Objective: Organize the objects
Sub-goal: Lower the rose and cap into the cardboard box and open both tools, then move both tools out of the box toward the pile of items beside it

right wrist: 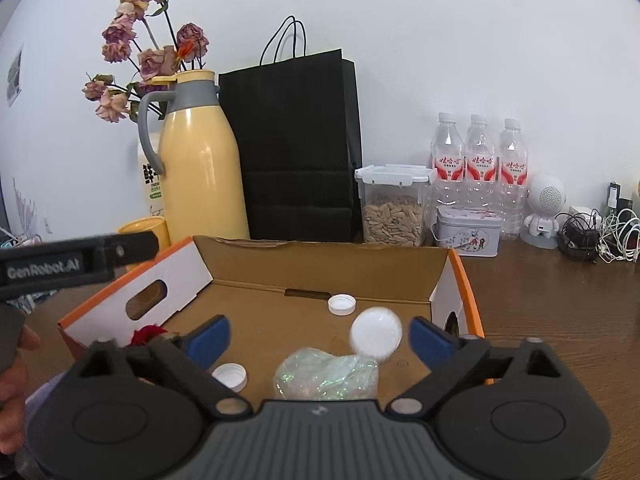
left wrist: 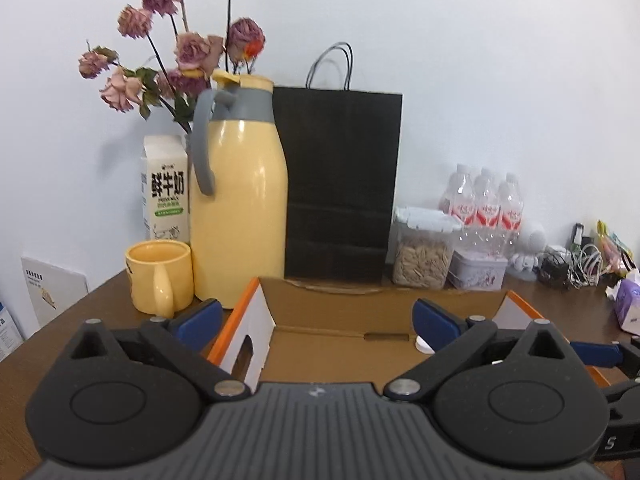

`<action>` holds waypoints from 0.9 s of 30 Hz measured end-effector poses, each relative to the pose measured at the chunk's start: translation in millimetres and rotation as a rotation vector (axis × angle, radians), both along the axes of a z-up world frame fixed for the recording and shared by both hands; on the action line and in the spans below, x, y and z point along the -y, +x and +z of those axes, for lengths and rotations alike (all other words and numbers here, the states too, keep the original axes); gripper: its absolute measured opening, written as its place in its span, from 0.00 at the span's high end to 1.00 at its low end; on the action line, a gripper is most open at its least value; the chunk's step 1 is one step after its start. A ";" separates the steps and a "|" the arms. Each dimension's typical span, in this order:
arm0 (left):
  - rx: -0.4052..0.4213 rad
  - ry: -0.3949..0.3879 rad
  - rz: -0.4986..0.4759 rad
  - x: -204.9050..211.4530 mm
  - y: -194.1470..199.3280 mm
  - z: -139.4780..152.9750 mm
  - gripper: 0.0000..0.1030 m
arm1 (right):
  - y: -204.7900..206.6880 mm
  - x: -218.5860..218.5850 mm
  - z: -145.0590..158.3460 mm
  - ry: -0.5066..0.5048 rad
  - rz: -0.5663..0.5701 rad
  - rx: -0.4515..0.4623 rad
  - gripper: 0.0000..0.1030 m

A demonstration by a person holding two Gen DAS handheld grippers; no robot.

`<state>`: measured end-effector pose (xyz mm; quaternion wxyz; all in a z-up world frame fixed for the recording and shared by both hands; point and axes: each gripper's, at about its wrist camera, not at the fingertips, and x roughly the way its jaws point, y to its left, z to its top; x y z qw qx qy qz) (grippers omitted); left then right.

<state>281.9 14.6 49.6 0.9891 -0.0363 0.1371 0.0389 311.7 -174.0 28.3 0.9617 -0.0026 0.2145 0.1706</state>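
An open cardboard box (right wrist: pixel 400 272) with orange edges sits on the brown table; it also shows in the left wrist view (left wrist: pixel 344 308). Inside it lie two white bottle caps (right wrist: pixel 342 304) (right wrist: pixel 230 376), a crumpled clear wrapper (right wrist: pixel 326 376), a red item (right wrist: pixel 148 334) and a blurred white round cap (right wrist: pixel 376 338) that looks mid-air between my right fingers. My right gripper (right wrist: pixel 320 338) is open above the box. My left gripper (left wrist: pixel 318 320) is open and empty over the box's near left side; its body shows in the right wrist view (right wrist: pixel 76 260).
Behind the box stand a yellow mug (left wrist: pixel 160 276), a yellow thermos jug (left wrist: pixel 238 200), a milk carton (left wrist: pixel 166 192), dried roses (left wrist: pixel 176 48), a black paper bag (left wrist: pixel 340 184), a seed jar (right wrist: pixel 394 206), a tin (right wrist: pixel 468 232), three water bottles (right wrist: pixel 480 160), a white speaker (right wrist: pixel 546 210) and cables (right wrist: pixel 600 236).
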 end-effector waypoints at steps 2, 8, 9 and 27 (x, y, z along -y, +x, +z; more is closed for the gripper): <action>0.002 0.005 0.006 0.7 -0.2 0.9 0.00 | -0.3 -0.2 0.1 -0.005 -0.001 -0.003 0.00; 0.010 -0.018 0.005 -0.9 -4.0 3.4 0.00 | -2.2 1.2 2.0 0.004 -0.011 0.007 0.00; 0.014 -0.019 0.003 -0.9 -5.4 4.2 0.00 | -3.7 1.9 3.1 0.006 -0.012 0.011 0.00; 0.029 0.009 -0.004 -9.0 -53.9 24.3 0.00 | -67.8 11.1 40.5 0.017 0.021 0.112 0.00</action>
